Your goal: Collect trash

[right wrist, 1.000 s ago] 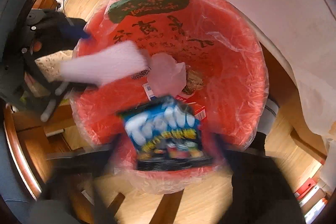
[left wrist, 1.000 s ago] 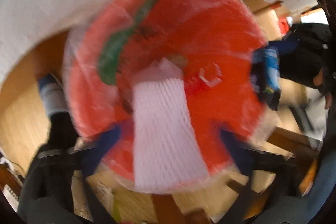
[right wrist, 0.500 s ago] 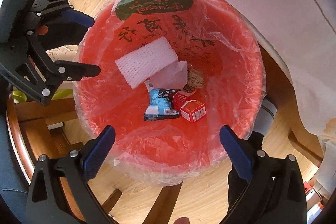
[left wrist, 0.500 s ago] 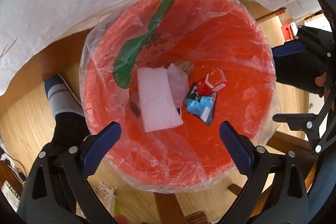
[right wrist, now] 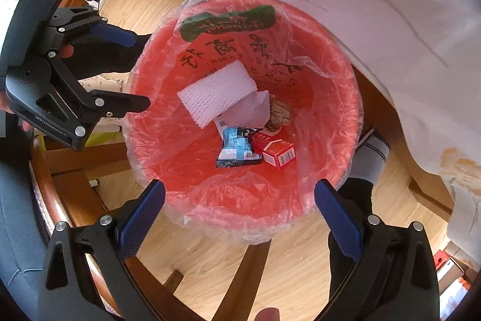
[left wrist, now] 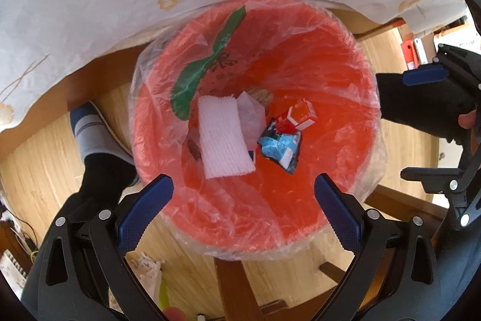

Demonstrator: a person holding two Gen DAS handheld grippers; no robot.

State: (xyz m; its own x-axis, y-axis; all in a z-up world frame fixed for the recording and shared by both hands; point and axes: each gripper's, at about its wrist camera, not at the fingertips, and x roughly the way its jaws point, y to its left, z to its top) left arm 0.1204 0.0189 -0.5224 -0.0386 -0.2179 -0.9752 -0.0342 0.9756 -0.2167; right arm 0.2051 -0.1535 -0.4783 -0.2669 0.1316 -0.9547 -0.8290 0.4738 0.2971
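Red bin (left wrist: 345, 74), mid-frame, holds the foam sleeve (left wrist: 224, 137), snack wrapper (left wrist: 279, 148) and small carton (left wrist: 300, 118). Your left gripper (left wrist: 243, 200) and right gripper (right wrist: 239, 202) hang above, jaws spread, empty. Drop looks done; next, find more trash.

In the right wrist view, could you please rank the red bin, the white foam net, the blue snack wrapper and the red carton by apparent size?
1. Red bin, by far.
2. White foam net.
3. Blue snack wrapper and red carton look too alike to rank.

brown scrap (right wrist: 278, 112) half under white sheet (right wrist: 246, 112) — print on it unreadable
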